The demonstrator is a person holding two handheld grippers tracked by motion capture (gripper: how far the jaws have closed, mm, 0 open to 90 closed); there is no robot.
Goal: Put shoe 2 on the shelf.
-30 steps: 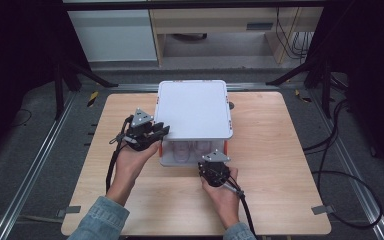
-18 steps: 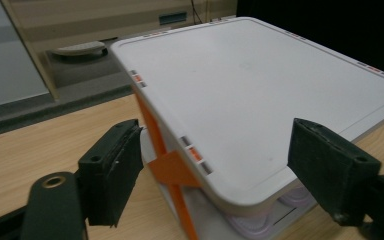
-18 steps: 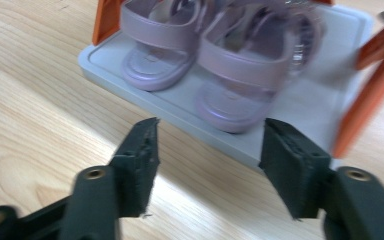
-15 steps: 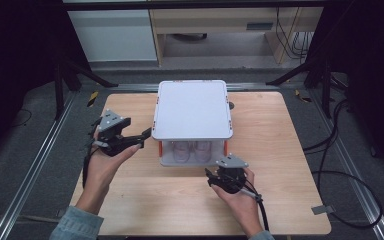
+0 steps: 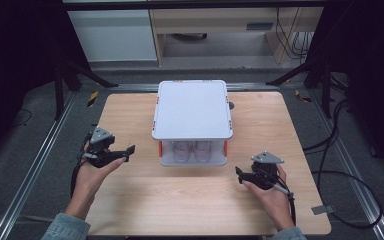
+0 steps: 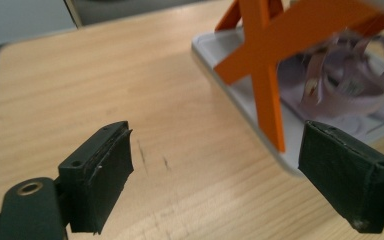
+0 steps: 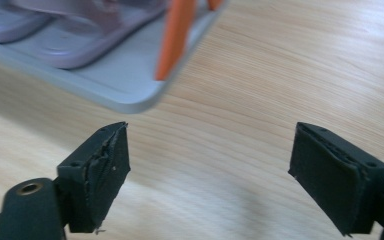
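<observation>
One table (image 5: 130,120) carries one white rack (image 5: 192,107) with two shelves, one above the other. At least four orange struts (image 5: 160,148) join the shelves, one at each corner; the near two are plain, the far two show as small orange tips. Two pale purple cups (image 5: 182,150) stand side by side on the lower shelf. Two grippers are there, one left (image 5: 122,154) and one right (image 5: 241,176), each with two black jaws. Two hands (image 5: 87,175) hold them.

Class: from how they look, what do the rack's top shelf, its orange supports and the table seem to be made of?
Top shelf: probably plastic, smooth matt pale grey with rounded corners. Orange supports: likely plastic too, uniform flat colour. Table: wood or wood-look laminate, showing light grain lines.
</observation>
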